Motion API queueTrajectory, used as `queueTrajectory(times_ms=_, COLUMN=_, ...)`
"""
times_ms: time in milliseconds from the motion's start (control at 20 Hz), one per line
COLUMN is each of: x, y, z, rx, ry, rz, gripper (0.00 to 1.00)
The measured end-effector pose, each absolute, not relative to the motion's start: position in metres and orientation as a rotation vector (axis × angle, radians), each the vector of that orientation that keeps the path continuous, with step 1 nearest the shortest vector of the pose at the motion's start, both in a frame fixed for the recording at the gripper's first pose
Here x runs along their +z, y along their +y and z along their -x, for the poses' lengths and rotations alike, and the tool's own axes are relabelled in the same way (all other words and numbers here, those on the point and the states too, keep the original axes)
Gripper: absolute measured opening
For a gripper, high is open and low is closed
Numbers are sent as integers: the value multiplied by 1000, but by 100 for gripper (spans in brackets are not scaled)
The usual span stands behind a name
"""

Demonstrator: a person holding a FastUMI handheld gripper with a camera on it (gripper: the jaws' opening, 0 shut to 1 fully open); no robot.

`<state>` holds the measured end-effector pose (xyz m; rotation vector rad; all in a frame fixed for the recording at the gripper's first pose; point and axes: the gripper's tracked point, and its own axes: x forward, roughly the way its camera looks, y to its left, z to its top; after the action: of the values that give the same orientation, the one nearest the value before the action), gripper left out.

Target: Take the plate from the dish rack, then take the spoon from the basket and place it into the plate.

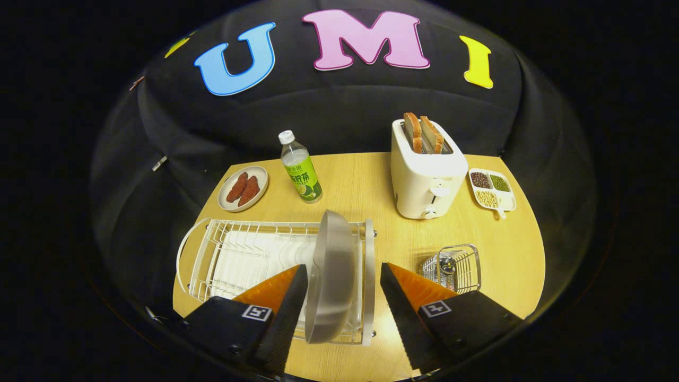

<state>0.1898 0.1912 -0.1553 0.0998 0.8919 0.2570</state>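
A grey plate (333,265) stands on edge at the right end of the white wire dish rack (238,254). My gripper (344,289) is open, its fingers on either side of the plate's near rim. The left finger (289,307) lies close to the plate and the right finger (398,307) stands apart from it, past the rack's side. A small wire basket (453,268) sits on the wooden table (509,249) just beyond the right finger, with the spoon's handle end (448,263) showing inside it.
A white toaster (427,175) with two bread slices stands beyond the basket. A divided dish of beans (492,190) is to its right. A green drink bottle (299,168) and a small plate with two red pieces of food (244,188) stand behind the rack.
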Motion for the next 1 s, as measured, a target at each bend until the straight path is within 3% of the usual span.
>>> queueTrajectory(times_ms=50, x=-161, y=193, z=-190, rx=255, ry=906, rz=-94, gripper=76)
queueTrajectory(times_ms=100, x=-167, y=196, z=-189, rx=256, ry=929, rz=-98, gripper=72)
queueTrajectory(times_ms=200, x=-177, y=202, z=-188, rx=263, ry=957, rz=-99, gripper=50)
queueTrajectory(times_ms=400, x=-170, y=197, z=-188, rx=203, ry=947, rz=-98, gripper=35)
queueTrajectory(times_ms=550, x=-168, y=201, z=-188, rx=158, ry=926, rz=-57, gripper=28)
queueTrajectory(times_ms=1000, x=-141, y=202, z=-201, rx=121, ry=864, rz=80, gripper=28)
